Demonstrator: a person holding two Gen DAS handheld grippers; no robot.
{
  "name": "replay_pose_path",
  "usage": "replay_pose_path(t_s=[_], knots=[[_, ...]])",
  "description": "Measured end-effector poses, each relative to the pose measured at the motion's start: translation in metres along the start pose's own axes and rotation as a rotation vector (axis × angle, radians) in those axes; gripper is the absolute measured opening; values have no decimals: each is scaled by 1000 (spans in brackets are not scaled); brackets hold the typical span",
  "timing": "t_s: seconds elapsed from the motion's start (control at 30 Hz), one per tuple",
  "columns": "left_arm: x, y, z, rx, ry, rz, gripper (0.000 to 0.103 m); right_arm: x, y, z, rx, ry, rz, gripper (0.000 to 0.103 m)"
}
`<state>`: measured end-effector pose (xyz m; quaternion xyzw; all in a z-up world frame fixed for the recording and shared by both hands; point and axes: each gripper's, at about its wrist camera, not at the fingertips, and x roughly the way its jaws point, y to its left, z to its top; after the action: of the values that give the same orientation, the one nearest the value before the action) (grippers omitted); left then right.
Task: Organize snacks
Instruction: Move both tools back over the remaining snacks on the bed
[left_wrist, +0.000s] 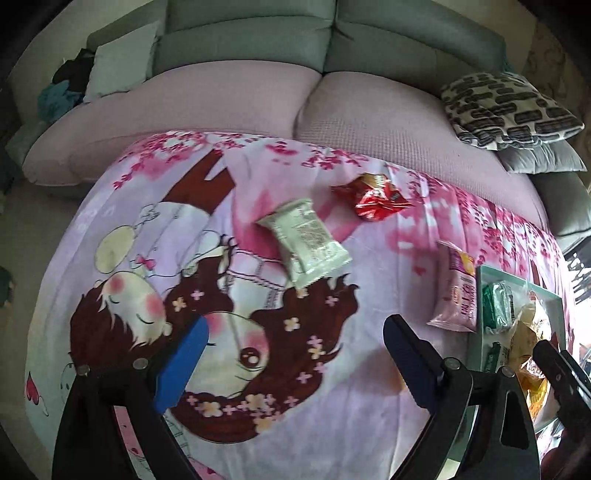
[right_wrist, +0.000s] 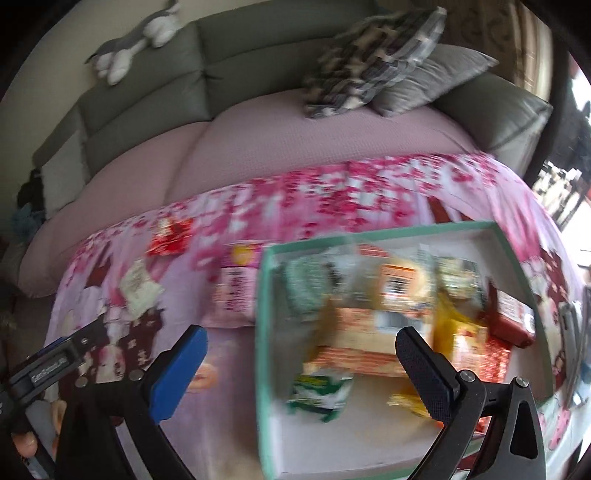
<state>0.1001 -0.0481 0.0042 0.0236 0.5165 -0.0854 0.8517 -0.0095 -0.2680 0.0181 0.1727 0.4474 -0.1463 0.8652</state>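
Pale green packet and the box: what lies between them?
The pink packet, lying against the box wall, with bare printed cloth before it; left wrist view shows this clearly.

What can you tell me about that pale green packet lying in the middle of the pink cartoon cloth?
The pale green packet is a sealed, pillow-shaped snack wrapper, plastic by its look, with crimped zigzag ends and a block of small print too fine to read. It lies flat and slanted on the cartoon cloth, apart from the red packet beyond it and the pink packet beside the tray. Nothing touches it but the cloth. The left gripper has its jaws wide apart, short of it.
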Motion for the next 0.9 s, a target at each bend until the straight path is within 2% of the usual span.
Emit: replay_pose_path(t_s=[0.17,0.3,0.5,0.67,0.73,0.9], knots=[[5,18,-1,-25,30,30,96,11,34,-6,-64,47,75,103],[12,28,-6,-48,70,27,96,19,52,-12,-120,66,68,103],[31,27,-16,-20,135,40,96,37,63,-23,-152,126,72,102],[43,25,-20,-19,173,41,96,43,72,-30,-191,146,69,94],[47,25,-21,-22,182,41,96,49,75,-34,-203,169,81,84],[55,25,-23,-21,203,39,96,67,81,-43,-214,227,92,72]])
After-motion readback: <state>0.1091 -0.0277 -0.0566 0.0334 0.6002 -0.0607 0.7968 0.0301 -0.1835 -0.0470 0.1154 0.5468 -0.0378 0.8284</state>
